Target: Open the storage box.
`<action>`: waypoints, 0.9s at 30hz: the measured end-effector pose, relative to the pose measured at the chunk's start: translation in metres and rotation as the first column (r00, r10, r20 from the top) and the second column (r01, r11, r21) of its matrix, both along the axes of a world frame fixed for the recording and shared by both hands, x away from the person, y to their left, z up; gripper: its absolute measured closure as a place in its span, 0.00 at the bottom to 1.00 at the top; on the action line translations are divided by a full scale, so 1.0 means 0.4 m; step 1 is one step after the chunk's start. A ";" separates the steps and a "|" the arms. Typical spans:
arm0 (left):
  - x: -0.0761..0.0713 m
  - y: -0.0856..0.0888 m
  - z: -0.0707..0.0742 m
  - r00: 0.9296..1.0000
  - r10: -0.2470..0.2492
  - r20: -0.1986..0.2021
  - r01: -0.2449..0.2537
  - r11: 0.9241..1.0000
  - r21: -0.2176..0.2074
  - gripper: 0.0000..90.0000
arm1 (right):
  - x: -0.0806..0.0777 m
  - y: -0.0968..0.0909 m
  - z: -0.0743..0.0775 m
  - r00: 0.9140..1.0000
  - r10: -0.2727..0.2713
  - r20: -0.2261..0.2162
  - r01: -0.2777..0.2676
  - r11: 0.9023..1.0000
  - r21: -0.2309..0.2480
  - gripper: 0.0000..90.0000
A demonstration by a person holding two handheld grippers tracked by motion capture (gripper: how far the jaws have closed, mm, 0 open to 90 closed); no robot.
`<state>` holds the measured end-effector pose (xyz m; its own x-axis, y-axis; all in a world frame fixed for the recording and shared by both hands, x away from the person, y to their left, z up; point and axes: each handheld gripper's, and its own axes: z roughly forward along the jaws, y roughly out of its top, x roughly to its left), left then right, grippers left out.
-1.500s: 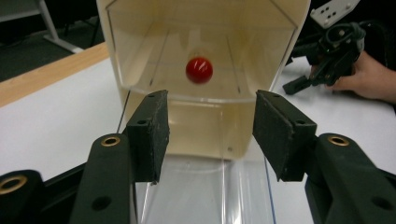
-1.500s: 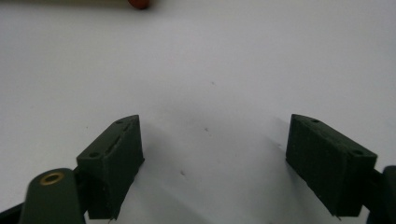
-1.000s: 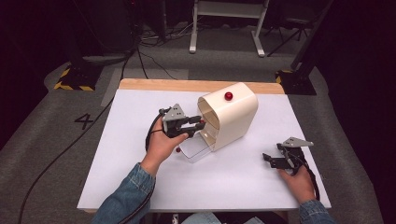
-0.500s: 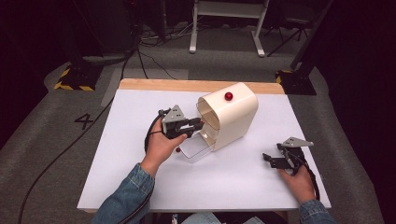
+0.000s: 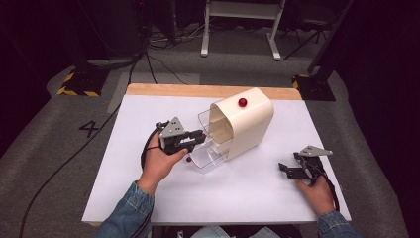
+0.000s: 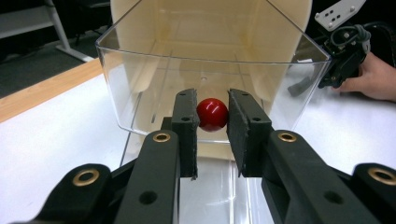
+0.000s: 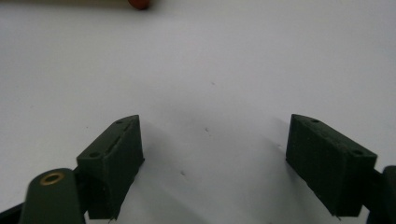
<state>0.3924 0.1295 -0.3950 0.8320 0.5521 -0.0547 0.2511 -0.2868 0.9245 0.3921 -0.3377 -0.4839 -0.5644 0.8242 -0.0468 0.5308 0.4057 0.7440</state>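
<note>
1. Your left claw grips the red knob on the clear drawer, part-way out.
2. Yank unevenly (small knob) and it could slip.
3. Your right claw rests open on the desk.

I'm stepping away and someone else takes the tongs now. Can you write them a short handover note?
Left tongs: jaws closed on the red knob of the clear drawer, which is pulled partway out of the cream cabinet.
Right tongs: open, idle over the white table, apart from the cabinet.
A second red knob sits on the cabinet's top.
Done: knob gripped, drawer partly out.
Left: probably finish moving the drawer, then release.
</note>
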 end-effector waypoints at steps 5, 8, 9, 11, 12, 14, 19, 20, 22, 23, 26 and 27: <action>-0.020 0.026 0.001 1.000 0.013 0.011 -0.013 1.000 0.002 0.82 | 0.002 -0.001 0.000 1.000 -0.001 -0.005 0.001 1.000 0.005 0.21; -0.034 0.040 0.001 1.000 0.020 0.007 -0.020 1.000 -0.002 0.82 | 0.002 -0.002 0.000 1.000 0.000 -0.006 0.000 1.000 0.006 0.21; -0.037 0.045 0.002 1.000 0.020 0.007 -0.020 1.000 0.000 0.82 | 0.002 -0.002 0.000 1.000 0.000 -0.007 0.000 1.000 0.006 0.21; -0.042 0.051 0.002 1.000 0.023 0.010 -0.023 1.000 0.002 0.82 | 0.002 -0.002 0.000 1.000 0.000 -0.006 0.000 1.000 0.006 0.21; -0.043 0.053 0.002 1.000 0.024 0.013 -0.024 1.000 0.004 0.82 | 0.002 -0.002 0.000 1.000 0.000 -0.006 0.000 1.000 0.006 0.21; -0.048 0.058 0.001 1.000 0.023 0.008 -0.023 1.000 0.003 0.82 | 0.002 -0.002 0.000 1.000 0.000 -0.007 0.000 1.000 0.006 0.21; -0.055 0.070 -0.001 1.000 0.025 0.009 -0.025 1.000 0.015 0.82 | 0.002 -0.002 0.000 1.000 0.000 -0.007 0.000 1.000 0.006 0.21; -0.057 0.070 -0.002 1.000 0.024 -0.001 -0.024 1.000 0.007 0.82 | 0.002 -0.002 0.000 1.000 0.000 -0.007 0.000 1.000 0.006 0.21; -0.057 0.071 -0.003 1.000 0.021 0.002 -0.021 1.000 0.011 0.82 | 0.002 -0.002 0.000 1.000 0.000 -0.007 0.000 1.000 0.006 0.21; -0.056 0.073 -0.003 1.000 0.020 0.003 -0.020 1.000 0.015 0.82 | 0.002 -0.002 0.000 1.000 0.000 -0.007 0.000 1.000 0.006 0.21; -0.053 0.077 -0.006 1.000 0.012 -0.012 -0.012 1.000 0.023 0.82 | 0.002 -0.002 0.000 1.000 0.000 -0.007 0.000 1.000 0.006 0.21; -0.053 0.077 -0.007 1.000 0.013 -0.013 -0.013 1.000 0.023 0.81 | 0.002 -0.002 0.000 1.000 0.000 -0.007 0.000 1.000 0.006 0.21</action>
<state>0.3713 0.1605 -0.3979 0.8242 0.5639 -0.0524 0.2666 -0.3046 0.9144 0.3930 -0.3385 -0.4839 -0.5645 0.8246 -0.0382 0.5359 0.4013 0.7428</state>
